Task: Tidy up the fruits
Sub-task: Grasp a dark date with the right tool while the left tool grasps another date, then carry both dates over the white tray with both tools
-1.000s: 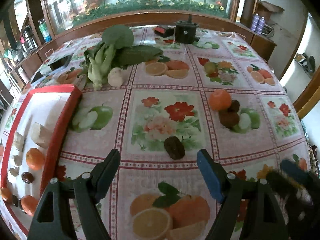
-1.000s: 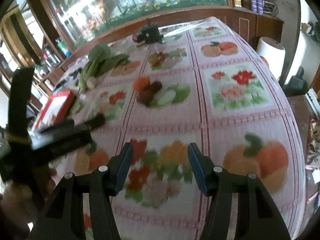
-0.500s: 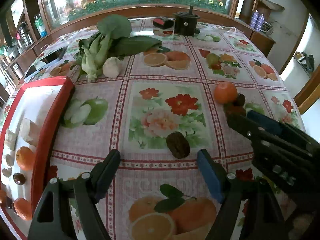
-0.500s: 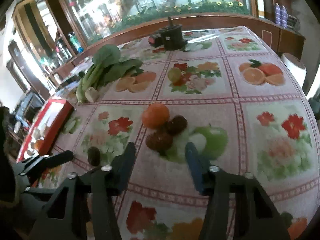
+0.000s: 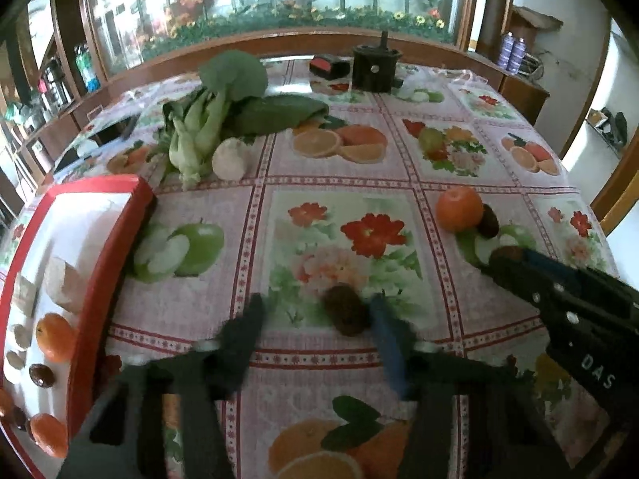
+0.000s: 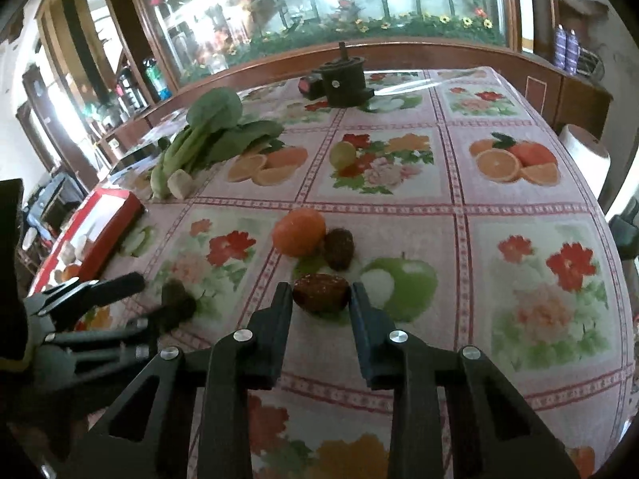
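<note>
My left gripper (image 5: pixel 317 311) is open, its blurred fingers on either side of a dark brown date (image 5: pixel 345 314) on the tablecloth; the date is close to the right finger. My right gripper (image 6: pixel 319 299) is open around another brown date (image 6: pixel 320 292). Just beyond it lie an orange (image 6: pixel 298 231) and a third date (image 6: pixel 338 248). These also show in the left wrist view, the orange (image 5: pixel 458 208) at the right. A red-rimmed white tray (image 5: pixel 131 215) at the left holds oranges, dates and pale pieces.
Leafy greens (image 5: pixel 223 111) and a white root (image 5: pixel 231 157) lie at the back left. A black pot (image 5: pixel 375 68) and a red-black box (image 5: pixel 329 67) stand at the far edge. The table edge drops off at the right (image 6: pixel 599 207).
Both grippers have moved forward and down. The left one now has the lone date between its fingers; the right one has come up around the nearest date of the group.
</note>
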`<move>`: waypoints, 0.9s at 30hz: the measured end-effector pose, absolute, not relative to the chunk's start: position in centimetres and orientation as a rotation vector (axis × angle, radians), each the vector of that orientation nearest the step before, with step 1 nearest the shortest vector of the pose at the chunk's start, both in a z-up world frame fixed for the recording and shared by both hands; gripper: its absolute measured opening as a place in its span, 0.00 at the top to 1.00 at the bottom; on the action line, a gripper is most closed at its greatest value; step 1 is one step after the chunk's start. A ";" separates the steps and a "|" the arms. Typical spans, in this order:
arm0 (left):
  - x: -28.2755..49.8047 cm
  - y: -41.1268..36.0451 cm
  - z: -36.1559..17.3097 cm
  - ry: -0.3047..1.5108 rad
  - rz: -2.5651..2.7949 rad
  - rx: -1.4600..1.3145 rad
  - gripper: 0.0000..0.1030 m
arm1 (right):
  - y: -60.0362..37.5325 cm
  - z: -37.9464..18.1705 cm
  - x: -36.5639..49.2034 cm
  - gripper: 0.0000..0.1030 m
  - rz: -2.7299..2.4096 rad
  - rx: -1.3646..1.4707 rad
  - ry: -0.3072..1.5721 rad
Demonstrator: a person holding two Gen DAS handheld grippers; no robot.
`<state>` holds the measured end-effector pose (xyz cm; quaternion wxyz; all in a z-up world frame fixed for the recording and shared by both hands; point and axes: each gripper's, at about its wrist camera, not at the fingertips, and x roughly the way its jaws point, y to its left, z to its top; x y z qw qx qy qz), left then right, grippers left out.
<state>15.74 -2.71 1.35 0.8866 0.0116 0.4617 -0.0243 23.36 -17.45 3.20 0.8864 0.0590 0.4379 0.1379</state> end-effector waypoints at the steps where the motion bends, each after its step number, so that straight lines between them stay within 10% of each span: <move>1: 15.7 -2.7 1.4 0.957 -0.059 0.024 0.74 | -17.6 3.2 23.1 0.72 0.283 0.127 0.911; 27: 5.2 -0.1 2.9 0.966 -0.162 -0.118 0.76 | -16.4 4.8 13.6 0.71 0.295 0.100 0.893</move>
